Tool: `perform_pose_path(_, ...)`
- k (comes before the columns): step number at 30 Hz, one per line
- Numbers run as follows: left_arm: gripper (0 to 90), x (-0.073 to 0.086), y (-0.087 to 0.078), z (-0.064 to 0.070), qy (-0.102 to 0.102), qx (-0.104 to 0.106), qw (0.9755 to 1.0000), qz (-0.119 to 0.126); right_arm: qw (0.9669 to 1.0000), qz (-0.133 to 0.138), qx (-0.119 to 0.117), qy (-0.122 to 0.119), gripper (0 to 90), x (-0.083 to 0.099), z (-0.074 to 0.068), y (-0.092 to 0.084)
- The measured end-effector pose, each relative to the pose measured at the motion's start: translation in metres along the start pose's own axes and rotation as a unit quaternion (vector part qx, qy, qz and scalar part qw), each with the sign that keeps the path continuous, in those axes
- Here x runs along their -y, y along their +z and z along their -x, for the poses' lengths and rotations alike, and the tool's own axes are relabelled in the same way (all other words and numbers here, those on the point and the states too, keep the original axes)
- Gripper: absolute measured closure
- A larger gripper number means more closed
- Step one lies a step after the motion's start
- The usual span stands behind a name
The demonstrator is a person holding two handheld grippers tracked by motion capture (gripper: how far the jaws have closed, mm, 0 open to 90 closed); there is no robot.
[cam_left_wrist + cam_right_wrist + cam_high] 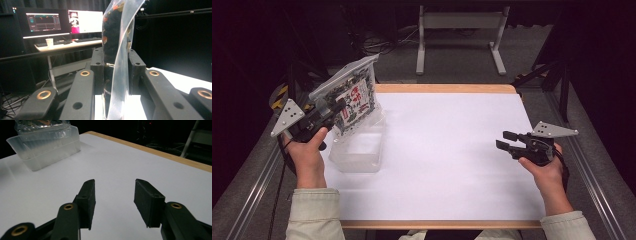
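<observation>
Zip bag (pixel 353 95), clear plastic with dark printed contents and red patches, hangs tilted in my left tongs (pixel 332 107), its lower edge dipping into the clear plastic tub (pixel 357 152). I take that tub as my landmark: it sits on the white top of the desk (pixel 452 150), near the desk's left edge. The desk is the biggest thing before me, white-surfaced with a wooden rim showing along the far and near sides.

The bag rises up and away from the tub, its sealed top strip pointing toward the far left. In the left gripper view the bag (pixel 117 50) stands edge-on between my two black pads, which press on it from both sides, so my left tongs (pixel 116 72) are clamped on the bag. My left hand (pixel 307 150) holds those tongs just left of the tub.

My right tongs (pixel 508 140) hover over the desk well to the right of the tub, in my right hand (pixel 544 167). In the right gripper view their jaws stand partly apart with nothing between them, only bare white desk (pixel 120 165) beneath my right tongs (pixel 113 200), and the tub (pixel 45 147) lies well beyond, to the upper left, with the bag (pixel 37 125) above it.
</observation>
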State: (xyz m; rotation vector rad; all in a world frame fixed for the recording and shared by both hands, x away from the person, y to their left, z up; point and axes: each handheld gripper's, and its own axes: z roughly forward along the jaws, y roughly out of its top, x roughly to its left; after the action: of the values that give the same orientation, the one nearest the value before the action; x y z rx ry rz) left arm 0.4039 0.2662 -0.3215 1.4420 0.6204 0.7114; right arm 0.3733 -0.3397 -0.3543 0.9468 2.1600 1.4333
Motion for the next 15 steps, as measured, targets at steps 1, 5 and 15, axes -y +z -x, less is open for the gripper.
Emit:
perform_pose_path(1, 72.7, 0.002, 0.001, -0.001, -0.003, 0.005, 1.0000, 0.000, 1.0000, 0.000, 0.000, 0.001, 52.1, 0.000, 0.000, 0.000)
perform_pose_path(5, 72.7, 0.006, 0.002, -0.001, -0.003, 0.010, 0.9999, -0.004, 1.0000, 0.000, 0.000, 0.001, 52.0, 0.000, 0.000, 0.000)
perform_pose_path(15, 72.6, 0.015, 0.001, -0.003, -0.005, 0.021, 0.9997, -0.007, 1.0000, 0.000, -0.003, 0.001, 51.6, 0.000, 0.000, 0.001)
